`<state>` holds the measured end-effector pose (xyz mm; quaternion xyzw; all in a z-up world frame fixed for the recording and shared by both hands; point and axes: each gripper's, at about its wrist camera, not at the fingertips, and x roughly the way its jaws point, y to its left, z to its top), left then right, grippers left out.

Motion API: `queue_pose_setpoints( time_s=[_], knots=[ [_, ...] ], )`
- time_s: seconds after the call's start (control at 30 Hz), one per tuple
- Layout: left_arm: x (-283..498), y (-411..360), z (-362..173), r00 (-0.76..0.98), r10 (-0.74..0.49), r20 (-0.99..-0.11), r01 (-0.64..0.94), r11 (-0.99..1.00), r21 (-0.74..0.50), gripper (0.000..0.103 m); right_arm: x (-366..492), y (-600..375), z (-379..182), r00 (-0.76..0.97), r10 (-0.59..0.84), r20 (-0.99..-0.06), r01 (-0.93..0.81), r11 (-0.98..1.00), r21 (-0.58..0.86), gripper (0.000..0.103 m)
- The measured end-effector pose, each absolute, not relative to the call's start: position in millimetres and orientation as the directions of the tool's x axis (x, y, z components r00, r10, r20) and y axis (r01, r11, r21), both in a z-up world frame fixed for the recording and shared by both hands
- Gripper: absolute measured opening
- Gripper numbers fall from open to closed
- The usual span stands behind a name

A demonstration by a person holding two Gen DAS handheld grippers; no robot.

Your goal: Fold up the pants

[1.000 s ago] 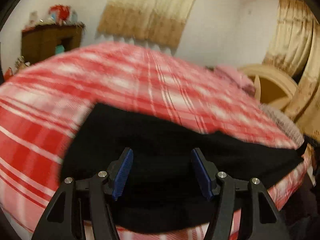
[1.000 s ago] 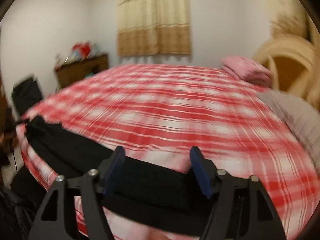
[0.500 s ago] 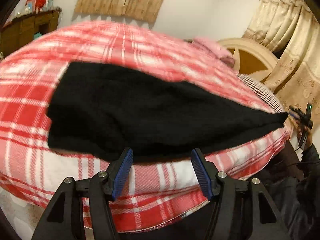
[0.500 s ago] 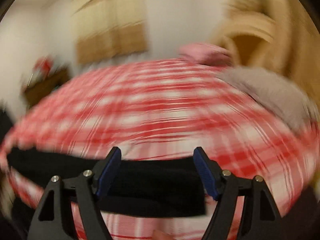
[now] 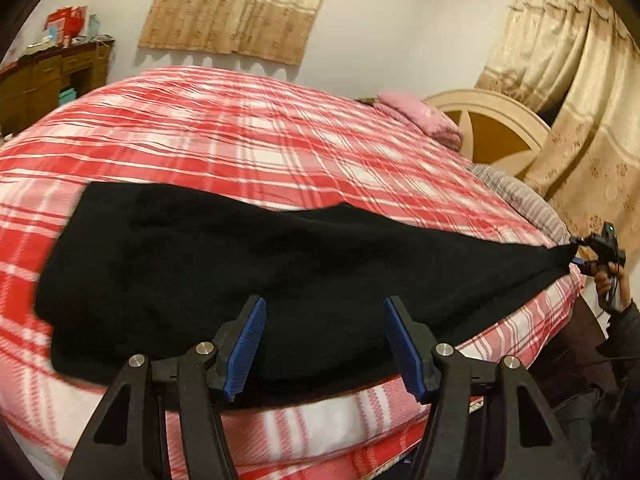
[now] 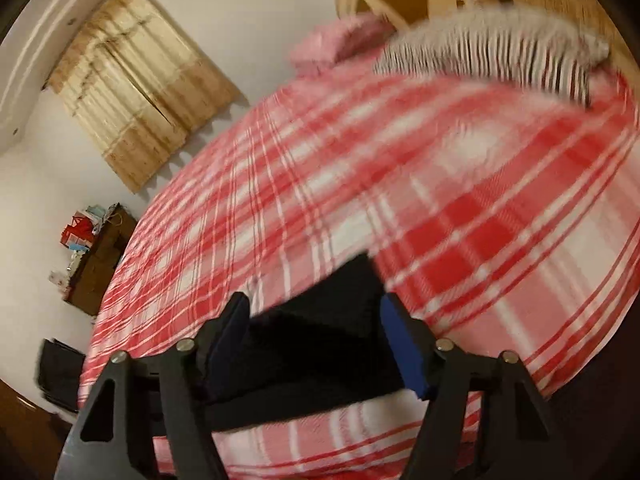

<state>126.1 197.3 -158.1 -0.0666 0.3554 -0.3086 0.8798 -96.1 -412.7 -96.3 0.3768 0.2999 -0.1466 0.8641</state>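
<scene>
Black pants lie flat across the near edge of the red plaid bed, with the legs running to the right. My left gripper hovers open over the near edge of the pants, nothing pinched between its blue pads. At the far right, my right gripper sits at the tip of the leg end. In the right wrist view, which is rolled sideways, the leg end of the pants lies between the fingers of the right gripper. Its jaws are closing, and the pads are not seen pressing the cloth.
A pink pillow and a grey striped blanket lie by the rounded headboard at the far right. A wooden dresser stands at the far left wall. A person's hand holds the right gripper beside the bed.
The right wrist view has rolled hard to one side, and the right gripper now frames the pants' leg end with narrower jaws. The left gripper drew back off the pants, then returned over their near edge.
</scene>
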Motion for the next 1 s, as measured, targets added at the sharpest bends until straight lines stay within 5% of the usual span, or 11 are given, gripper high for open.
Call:
queue_pose_setpoints(
  time_s=[0.4, 0.67, 0.7, 0.73, 0.8, 1.0],
  knots=[
    [136, 176, -185, 0.473, -0.606, -0.639, 0.538, 0.774, -0.335, 0.062, -115, -415, -108, 0.768, 0.18, -0.615, 0.506, 0.418, 0.755, 0.066],
    [130, 187, -189, 0.479, -0.646, -0.594, 0.54, 0.751, -0.38, 0.062, -105, -424, -114, 0.76, 0.193, -0.62, 0.562, 0.283, 0.777, 0.066],
    [130, 187, -189, 0.481, -0.649, -0.59, 0.541, 0.749, -0.383, 0.062, -103, -425, -114, 0.746, 0.177, -0.642, 0.582, 0.295, 0.758, 0.06],
    [129, 188, -190, 0.482, -0.652, -0.585, 0.543, 0.747, -0.385, 0.062, -100, -426, -112, 0.73, 0.155, -0.666, 0.6, 0.322, 0.732, 0.036],
    [129, 188, -191, 0.482, -0.657, -0.58, 0.545, 0.743, -0.388, 0.062, -91, -428, -111, 0.695, 0.131, -0.707, 0.623, 0.382, 0.683, 0.014],
    [127, 190, -192, 0.49, -0.661, -0.568, 0.542, 0.741, -0.396, 0.062, -54, -426, -74, 0.716, 0.076, -0.694, 0.557, 0.537, 0.633, 0.009]
  ],
)
